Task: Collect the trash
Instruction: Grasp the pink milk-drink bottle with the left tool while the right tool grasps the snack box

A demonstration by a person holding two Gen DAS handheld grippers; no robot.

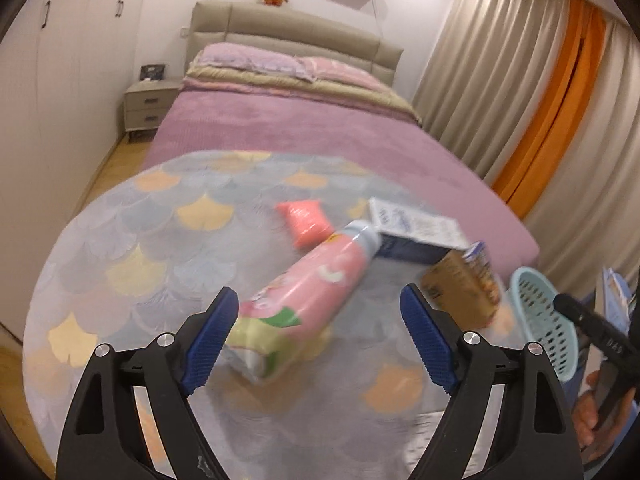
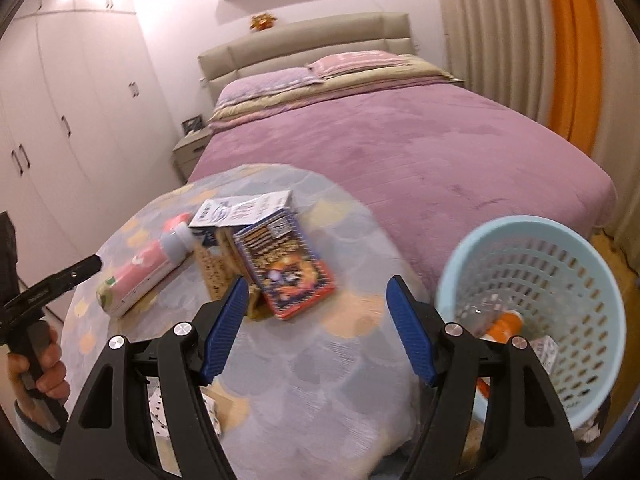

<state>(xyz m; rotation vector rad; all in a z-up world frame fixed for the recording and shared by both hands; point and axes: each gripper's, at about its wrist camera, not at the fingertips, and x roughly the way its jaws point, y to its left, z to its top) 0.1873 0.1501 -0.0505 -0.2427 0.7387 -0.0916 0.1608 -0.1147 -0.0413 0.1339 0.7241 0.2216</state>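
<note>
Your left gripper (image 1: 320,340) stands with its jaws wide apart and nothing pressed between the blue pads; the pink tube (image 1: 308,300) lies just ahead of the gap on the patterned tablecloth (image 1: 160,260), its crimped green end nearest you and its pale cap pointing away. It looks like a soft plastic tube, probably light and squashy, with a glossy skin that may slip, so take it across the firmer middle rather than the flat tail or the rounded cap. Beyond the cap sits a small pink packet (image 1: 306,224), and to the right a white-and-blue carton (image 1: 416,232) leans against a printed snack box (image 1: 464,288).

Your right gripper (image 2: 316,328) is likewise spread and empty. Straight ahead of it stands that snack box (image 2: 284,268), thin card that should be stiff along its edges but easy to crush on its broad faces. Grip the narrow sides. The pale blue basket (image 2: 532,240) waits just right of your right-hand finger, already holding some trash.
</note>
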